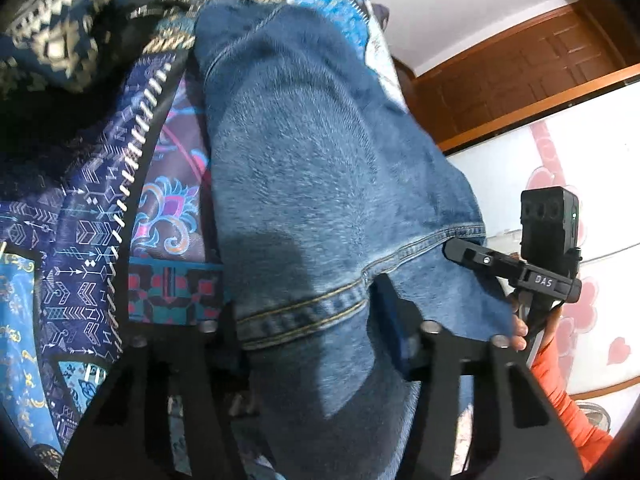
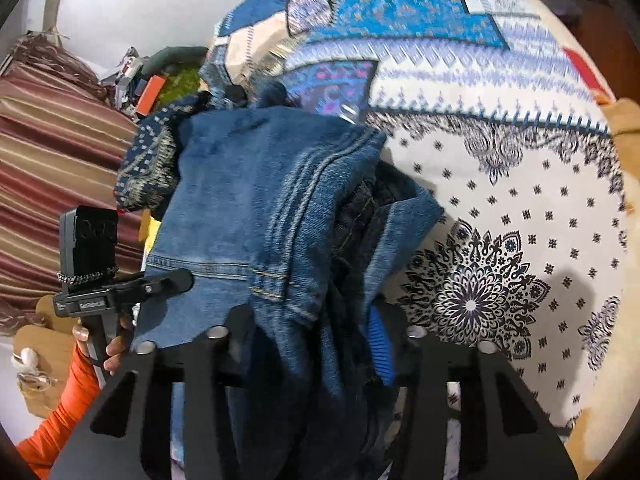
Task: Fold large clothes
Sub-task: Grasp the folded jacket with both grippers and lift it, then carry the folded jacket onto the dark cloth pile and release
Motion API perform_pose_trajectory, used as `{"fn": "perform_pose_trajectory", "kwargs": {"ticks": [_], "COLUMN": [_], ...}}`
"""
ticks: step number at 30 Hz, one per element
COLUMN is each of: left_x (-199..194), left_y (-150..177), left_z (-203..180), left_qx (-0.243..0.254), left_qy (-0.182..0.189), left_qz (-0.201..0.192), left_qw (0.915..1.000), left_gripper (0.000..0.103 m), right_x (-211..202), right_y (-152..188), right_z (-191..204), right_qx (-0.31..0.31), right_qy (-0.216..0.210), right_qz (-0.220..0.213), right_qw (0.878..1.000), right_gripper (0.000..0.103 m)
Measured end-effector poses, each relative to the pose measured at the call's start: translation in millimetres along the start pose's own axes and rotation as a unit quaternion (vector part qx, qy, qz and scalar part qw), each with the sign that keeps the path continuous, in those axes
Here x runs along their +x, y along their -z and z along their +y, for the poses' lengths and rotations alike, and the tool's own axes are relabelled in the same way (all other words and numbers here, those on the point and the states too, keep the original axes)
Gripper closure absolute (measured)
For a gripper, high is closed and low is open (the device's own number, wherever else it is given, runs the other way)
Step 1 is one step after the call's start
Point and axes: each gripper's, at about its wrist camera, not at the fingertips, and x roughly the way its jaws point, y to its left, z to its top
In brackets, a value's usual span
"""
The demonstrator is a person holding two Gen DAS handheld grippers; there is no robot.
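Patchwork bedspread (image 2: pixel 500 184) spreads ahead of both tools, w/ blue jeans (image 1: pixel 320 184) draped over it, hem end nearest. Left gripper (image 1: pixel 312 320) pinches the hem seam btwn its fingers; right gripper (image 2: pixel 316 332) is clamped on a bunched denim fold, blue pad (image 2: pixel 380 344) showing at its right finger. Dark patterned cloth (image 2: pixel 148 160) lies beyond-left of the right gripper.

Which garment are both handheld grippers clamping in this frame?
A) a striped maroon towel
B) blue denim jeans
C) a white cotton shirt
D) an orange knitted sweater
B: the blue denim jeans with yellow-stitched seams run between the left gripper and the right gripper, above the patterned patchwork bedspread.
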Motion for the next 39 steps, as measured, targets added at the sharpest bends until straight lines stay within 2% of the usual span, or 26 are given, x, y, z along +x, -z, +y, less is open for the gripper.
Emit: {"fn": "perform_pose_trajectory", "kwargs": {"ticks": [3,6,8,13,19,23,27,29,33,36,39], "left_x": [-15,-36,-56,-121,-206,-259,-289,-300,-296,-273,-245], "left_y": [2,4,1,-13,-37,-53,-70,-84,-108,-121,-129], "left_z": [-23,-50,-61,-73,-69,-45,-5,22,79,133,184], "left_qx": [0.031,0.067,0.074,0.090,0.106,0.110,0.083,0.060,0.031,-0.007,-0.044], "left_qy": [-0.016,-0.039,-0.036,-0.038,-0.060,-0.087,-0.099,-0.103,-0.122,-0.142,-0.158], "left_qz": [-0.016,-0.048,-0.074,-0.133,-0.208,-0.244,-0.267,-0.270,-0.255,-0.226,-0.180], "left_qw": [0.9993,0.9958,0.9938,0.9863,0.9705,0.9595,0.9551,0.9556,0.9586,0.9637,0.9699], "left_gripper": [0.061,0.063,0.065,0.065,0.065,0.065,0.065,0.065,0.065,0.062,0.052], "right_x": [-15,-26,-35,-51,-49,-29,6,31,89,137,196], "right_y": [-4,-7,-12,-34,-81,-112,-142,-155,-176,-182,-187], "right_z": [21,41,60,104,181,223,252,260,264,256,235], "right_qx": [-0.022,-0.039,-0.054,-0.076,-0.133,-0.162,-0.174,-0.170,-0.159,-0.149,-0.135], "right_qy": [0.003,0.010,0.015,0.002,-0.019,-0.033,-0.050,-0.059,-0.062,-0.054,-0.008], "right_qz": [-0.018,-0.034,-0.053,-0.090,-0.130,-0.139,-0.137,-0.129,-0.104,-0.082,-0.046], "right_qw": [1.000,0.999,0.997,0.993,0.982,0.976,0.974,0.975,0.980,0.984,0.990], "right_gripper": [0.075,0.076,0.076,0.077,0.077,0.077,0.076,0.076,0.076,0.076,0.070]}}
